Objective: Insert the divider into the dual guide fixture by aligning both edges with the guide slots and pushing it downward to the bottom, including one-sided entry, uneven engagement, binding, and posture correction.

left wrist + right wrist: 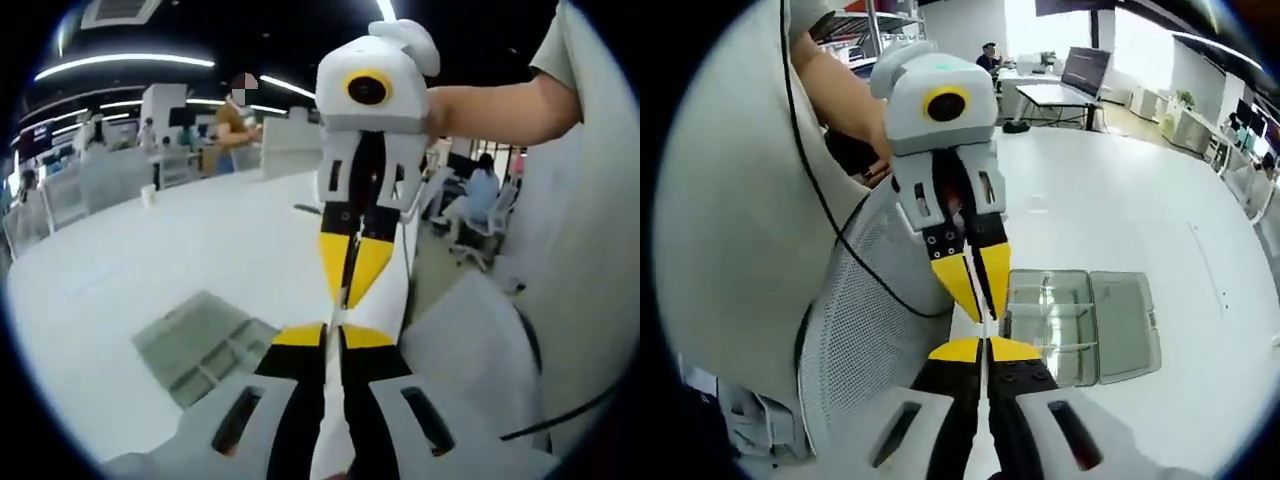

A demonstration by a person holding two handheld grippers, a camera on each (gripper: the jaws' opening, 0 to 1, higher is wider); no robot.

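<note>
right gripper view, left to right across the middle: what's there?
Person's clothing → mesh chair back → left gripper, tips meeting the right gripper, both shut on a thin clear divider → clear fixture tray → bare white table.

Left gripper (333, 335) jaws closed, meeting right gripper (350, 280) tips; clear fixture (205, 345) on white table (150, 260)

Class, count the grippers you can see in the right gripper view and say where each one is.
2. The right gripper rises from the bottom of the view, tips shut. The left gripper points down from the top, tip to tip with it, beside the clear fixture on the white table.
</note>
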